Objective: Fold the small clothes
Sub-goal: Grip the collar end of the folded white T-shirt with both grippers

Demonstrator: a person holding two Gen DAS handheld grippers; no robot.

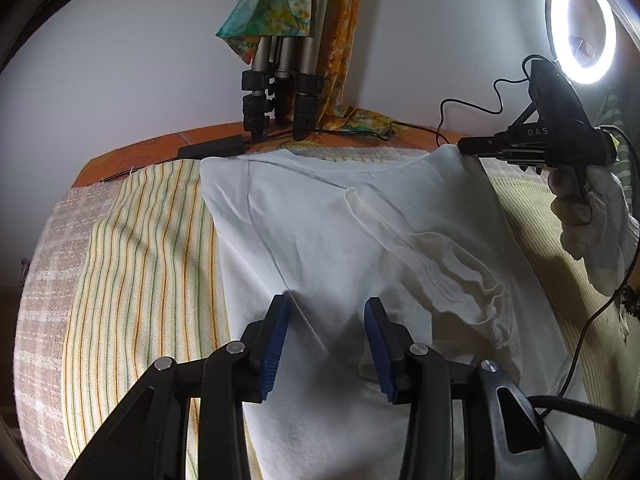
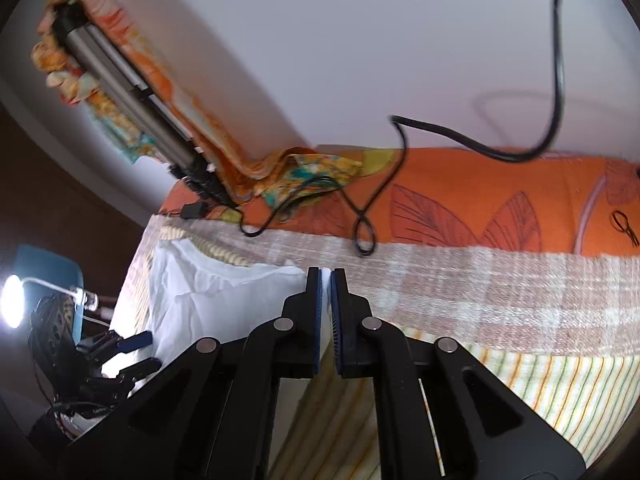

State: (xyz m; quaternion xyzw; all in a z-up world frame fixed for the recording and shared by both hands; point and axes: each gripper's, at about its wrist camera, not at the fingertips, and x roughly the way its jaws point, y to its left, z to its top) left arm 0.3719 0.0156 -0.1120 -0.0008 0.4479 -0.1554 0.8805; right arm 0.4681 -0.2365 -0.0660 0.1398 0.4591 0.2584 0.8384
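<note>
Right gripper (image 2: 325,276) clamps the white shirt's (image 1: 320,220) far corner, while left gripper (image 1: 327,308) hovers unclenched above the shirt's middle.

A lit ring light (image 1: 582,26) is seen at the upper right, by a pale wall (image 1: 120,60). Folded tripod legs (image 1: 280,80) are stood against that wall and are draped with a floral cloth (image 1: 272,4). A black cable (image 2: 556,80) is trailed over an orange leaf-print sheet (image 2: 460,208). A striped yellow cloth (image 1: 140,260) is spread over a checked beige cover (image 1: 40,280).
</note>
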